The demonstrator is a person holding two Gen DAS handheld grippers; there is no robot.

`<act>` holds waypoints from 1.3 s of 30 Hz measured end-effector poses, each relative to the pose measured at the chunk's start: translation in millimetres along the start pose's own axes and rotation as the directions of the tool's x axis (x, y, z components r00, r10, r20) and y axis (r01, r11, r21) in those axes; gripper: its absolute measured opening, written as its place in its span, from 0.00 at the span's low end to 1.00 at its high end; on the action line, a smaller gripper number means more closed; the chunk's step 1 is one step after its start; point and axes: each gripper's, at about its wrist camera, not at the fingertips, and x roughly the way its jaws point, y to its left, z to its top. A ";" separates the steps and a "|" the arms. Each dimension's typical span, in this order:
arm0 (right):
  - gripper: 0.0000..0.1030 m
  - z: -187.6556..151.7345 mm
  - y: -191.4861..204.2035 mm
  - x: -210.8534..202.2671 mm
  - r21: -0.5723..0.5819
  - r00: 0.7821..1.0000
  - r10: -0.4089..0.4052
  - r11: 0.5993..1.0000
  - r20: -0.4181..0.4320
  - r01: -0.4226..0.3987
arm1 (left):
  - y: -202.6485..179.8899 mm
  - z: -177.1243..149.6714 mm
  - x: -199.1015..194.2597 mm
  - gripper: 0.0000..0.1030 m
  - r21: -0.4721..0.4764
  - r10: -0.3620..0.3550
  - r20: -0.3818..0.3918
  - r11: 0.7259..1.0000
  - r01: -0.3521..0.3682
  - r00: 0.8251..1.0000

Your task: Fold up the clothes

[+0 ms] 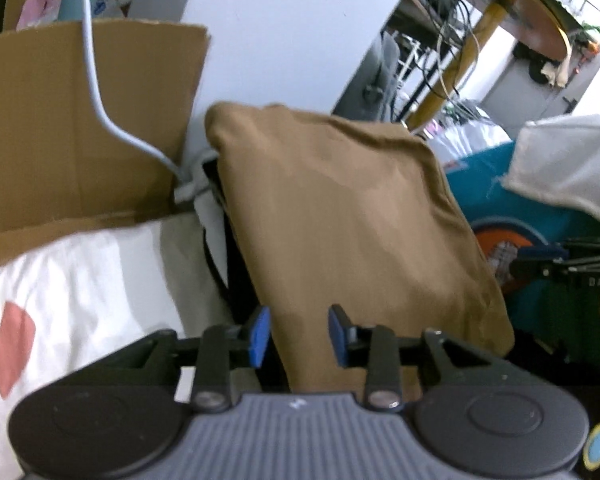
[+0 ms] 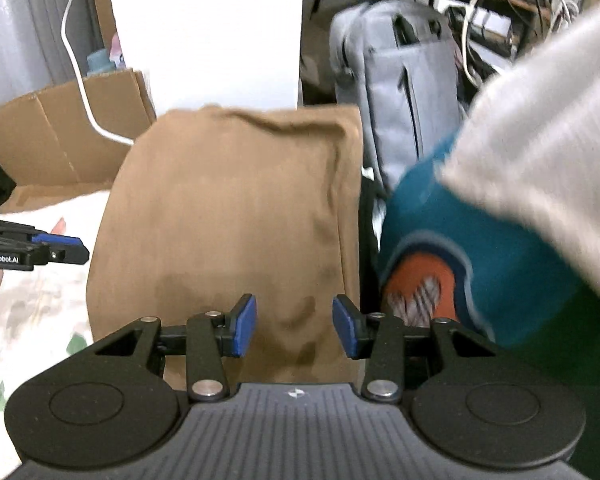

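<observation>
A brown garment, folded into a rectangle, lies in front of both grippers, its far end raised against things behind it. My left gripper hovers over its near edge, blue pads apart with cloth showing in the gap but not pinched. My right gripper is also open above the near part of the cloth, pads clear of it. Each gripper appears at the edge of the other's view: the right one and the left one.
A teal garment with an orange print lies to the right, with a grey-white cloth over it. An open cardboard box and a white cable stand at the left. A grey backpack is behind. A white patterned sheet covers the surface.
</observation>
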 end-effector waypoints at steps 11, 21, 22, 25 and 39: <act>0.46 40.7 5.0 33.1 -0.071 1.000 -0.016 0.997 0.012 0.017 | 8.7 22.7 17.9 0.38 -0.029 0.035 0.047 0.999 -0.034 0.998; 0.46 55.7 -10.8 80.3 -0.124 0.991 -0.130 0.984 -0.019 0.127 | 7.7 26.1 23.8 0.43 -0.024 0.050 0.053 0.998 -0.049 0.997; 0.46 58.0 -12.8 83.2 -0.130 0.990 -0.143 0.982 -0.017 0.139 | 8.3 26.1 24.1 0.43 -0.026 0.052 0.053 0.998 -0.051 0.997; 0.46 63.9 -17.7 88.8 -0.135 0.982 -0.190 0.973 -0.020 0.186 | 10.5 26.4 25.2 0.43 -0.033 0.057 0.055 0.998 -0.055 0.997; 0.46 94.1 -27.8 104.9 -0.162 0.971 -0.238 0.959 -0.007 0.234 | 15.4 29.1 32.0 0.45 -0.054 0.069 0.059 0.996 -0.066 0.996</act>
